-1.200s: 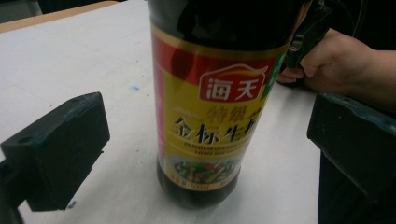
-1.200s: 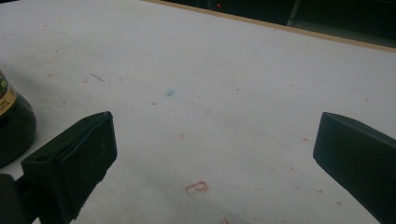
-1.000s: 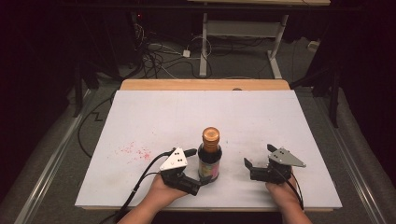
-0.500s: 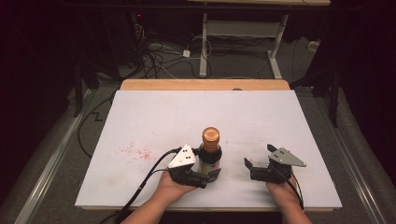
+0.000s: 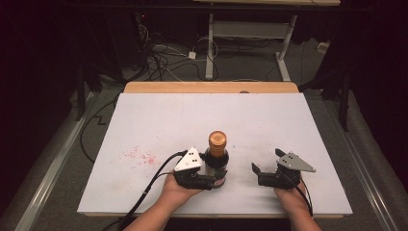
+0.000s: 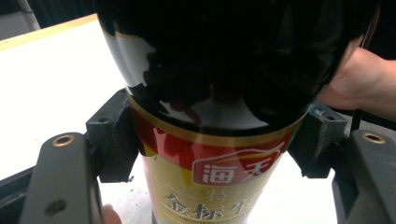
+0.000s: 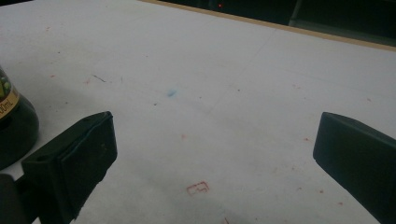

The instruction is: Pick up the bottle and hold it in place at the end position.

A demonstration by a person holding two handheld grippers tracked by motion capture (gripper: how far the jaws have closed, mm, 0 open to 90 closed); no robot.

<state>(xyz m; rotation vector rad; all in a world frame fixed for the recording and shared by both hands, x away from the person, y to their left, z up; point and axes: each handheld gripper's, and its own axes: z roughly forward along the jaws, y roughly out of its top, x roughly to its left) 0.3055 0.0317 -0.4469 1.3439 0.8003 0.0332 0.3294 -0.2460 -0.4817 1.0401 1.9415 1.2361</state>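
A dark sauce bottle with a copper cap stands upright near the front middle of the white table. My left gripper is at its lower body. In the left gripper view the bottle, with its red and gold label, sits between the two pads, which press on both sides. My right gripper rests to the right of the bottle, open and holding nothing. In the right gripper view the gripper spans bare table, with the bottle's base at the far left.
Faint red stains mark the table left of the bottle. A wooden strip runs along the table's far edge. Cables and a desk frame lie on the floor beyond.
My left gripper has slid right from beside the bottle until its jaws hold the bottle's lower body. The bottle and the right gripper have stayed put.
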